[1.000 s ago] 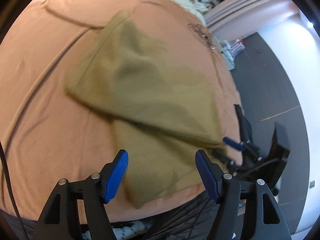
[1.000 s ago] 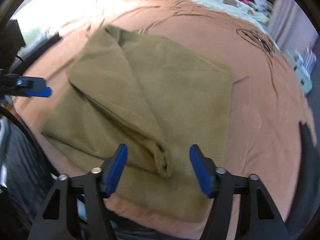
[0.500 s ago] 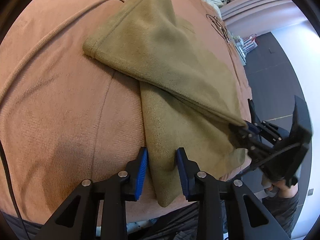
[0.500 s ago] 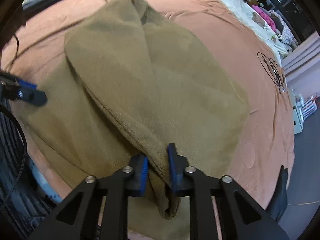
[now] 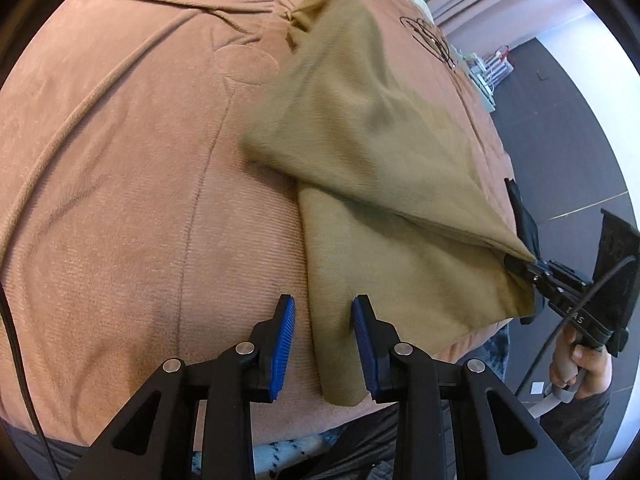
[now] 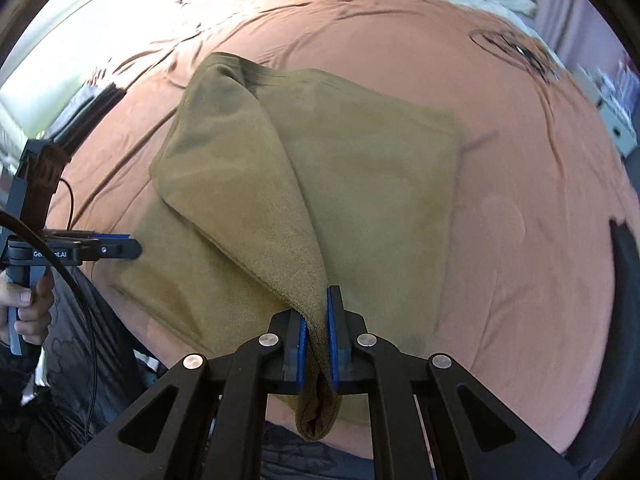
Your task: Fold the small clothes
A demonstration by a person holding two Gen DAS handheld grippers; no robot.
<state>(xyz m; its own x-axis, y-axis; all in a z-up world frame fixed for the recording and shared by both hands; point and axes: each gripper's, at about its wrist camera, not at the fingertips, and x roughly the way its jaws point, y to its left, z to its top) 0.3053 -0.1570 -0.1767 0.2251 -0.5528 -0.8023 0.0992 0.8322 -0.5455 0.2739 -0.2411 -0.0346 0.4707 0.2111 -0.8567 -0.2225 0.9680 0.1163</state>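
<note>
The olive-tan garment lies centre frame on the salmon-pink bedspread, near its lower edge, with one layer raised in a taut fold. The right gripper is clamped on that fold's corner at lower centre. The left gripper straddles the garment's lower-left corner, jaws partly apart; pad contact with the fabric cannot be confirmed.

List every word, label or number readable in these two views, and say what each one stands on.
"Ge...ot.AI", middle letters blurred: white print on the black body of the left gripper.
"...AS", only partly readable: white print on the black body of the right gripper.
Black line drawing on the salmon-pink bedspread: a sign, no legible letters.
Olive-brown fleece garment: no text.
</note>
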